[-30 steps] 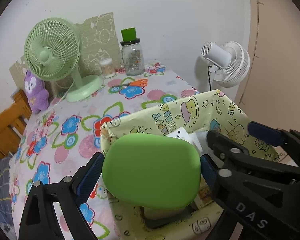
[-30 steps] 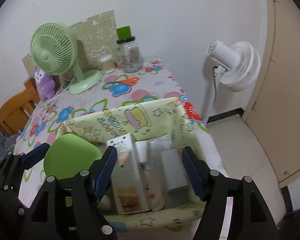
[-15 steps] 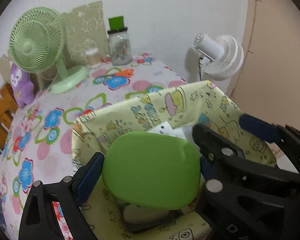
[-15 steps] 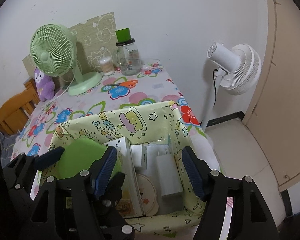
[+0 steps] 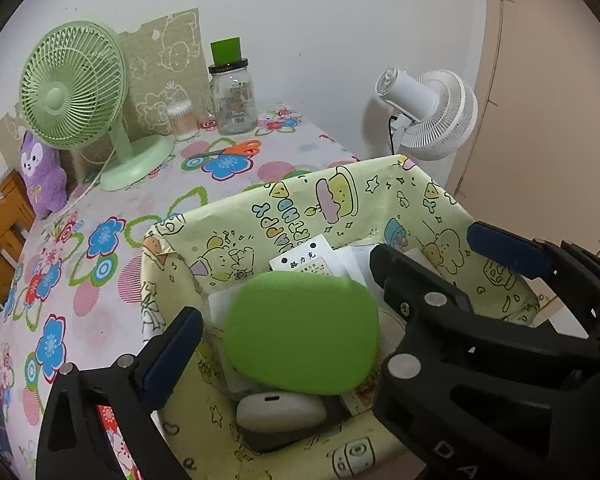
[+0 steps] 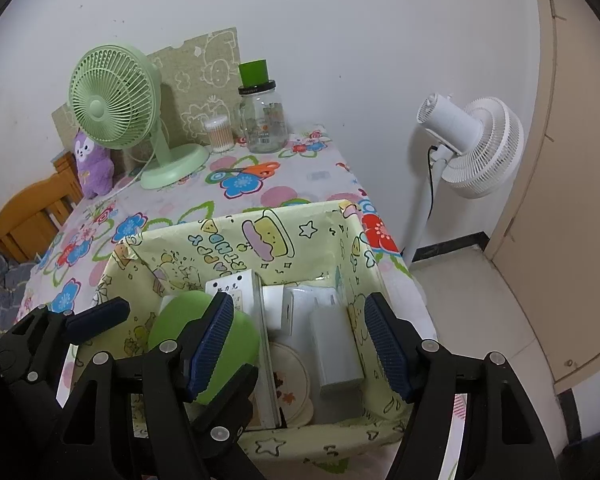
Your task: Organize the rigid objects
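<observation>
A green rounded case [image 5: 302,332] is blurred and lies free inside the yellow cartoon-print box [image 5: 260,216], above a white oval item [image 5: 280,410]. My left gripper [image 5: 284,320] is open, its fingers apart from the case on both sides. In the right wrist view the green case [image 6: 236,336] sits at the box's [image 6: 236,236] left side, partly hidden by my finger. My right gripper [image 6: 300,344] is open and empty over white boxes [image 6: 336,344] in the box.
On the floral tablecloth [image 5: 100,240] stand a green desk fan [image 5: 72,88], a glass jar [image 5: 233,98], a cotton swab tub [image 5: 183,120], orange scissors [image 5: 236,148] and a purple plush [image 5: 42,174]. A white floor fan [image 6: 468,144] stands right of the table.
My left gripper has opened and let go of the green case, which dropped into the box. Both grippers stay over the box.
</observation>
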A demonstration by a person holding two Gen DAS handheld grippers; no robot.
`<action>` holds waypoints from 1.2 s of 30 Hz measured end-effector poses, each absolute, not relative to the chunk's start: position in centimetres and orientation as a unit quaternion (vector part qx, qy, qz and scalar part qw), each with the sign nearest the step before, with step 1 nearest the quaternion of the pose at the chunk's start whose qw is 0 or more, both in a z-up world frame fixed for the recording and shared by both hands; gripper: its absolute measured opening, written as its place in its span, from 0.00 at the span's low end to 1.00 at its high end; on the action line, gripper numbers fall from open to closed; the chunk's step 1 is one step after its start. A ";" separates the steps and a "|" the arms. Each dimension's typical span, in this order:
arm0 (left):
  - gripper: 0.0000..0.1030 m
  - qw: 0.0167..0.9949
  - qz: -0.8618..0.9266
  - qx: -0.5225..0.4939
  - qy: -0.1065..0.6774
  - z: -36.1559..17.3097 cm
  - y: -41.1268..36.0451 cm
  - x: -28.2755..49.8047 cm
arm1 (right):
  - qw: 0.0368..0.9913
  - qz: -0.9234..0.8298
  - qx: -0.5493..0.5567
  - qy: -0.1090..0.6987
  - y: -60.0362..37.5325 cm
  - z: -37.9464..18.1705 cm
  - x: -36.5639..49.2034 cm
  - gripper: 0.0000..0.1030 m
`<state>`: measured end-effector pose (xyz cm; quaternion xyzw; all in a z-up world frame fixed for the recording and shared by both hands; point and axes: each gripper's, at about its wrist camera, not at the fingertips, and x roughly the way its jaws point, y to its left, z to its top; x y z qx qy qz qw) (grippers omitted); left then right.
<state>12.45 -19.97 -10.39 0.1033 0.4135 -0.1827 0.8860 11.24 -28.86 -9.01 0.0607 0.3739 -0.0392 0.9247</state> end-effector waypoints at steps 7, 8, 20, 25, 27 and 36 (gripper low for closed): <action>0.99 0.893 -0.176 0.114 0.399 -9.8 -19.2 11.0 | 0.923 -0.040 0.064 0.376 -28.1 -8.9 10.1 0.74; 0.99 0.893 -0.177 0.115 0.397 -9.7 -19.1 10.7 | 0.924 -0.040 0.065 0.374 -27.9 -8.7 9.9 0.74; 0.99 0.906 -0.162 0.101 0.378 -8.0 -16.6 9.3 | 0.930 -0.052 0.058 0.358 -25.9 -7.2 8.4 0.80; 0.99 0.909 -0.151 0.086 0.379 -8.0 -14.8 9.2 | 0.930 -0.057 0.052 0.360 -24.9 -6.9 8.1 0.80; 0.99 0.910 -0.145 0.078 0.380 -7.9 -14.0 9.2 | 0.929 -0.057 0.052 0.361 -24.6 -6.9 8.0 0.80; 0.99 0.913 -0.119 0.046 0.388 -8.1 -9.6 9.1 | 0.928 -0.057 0.050 0.365 -22.1 -7.0 7.8 0.80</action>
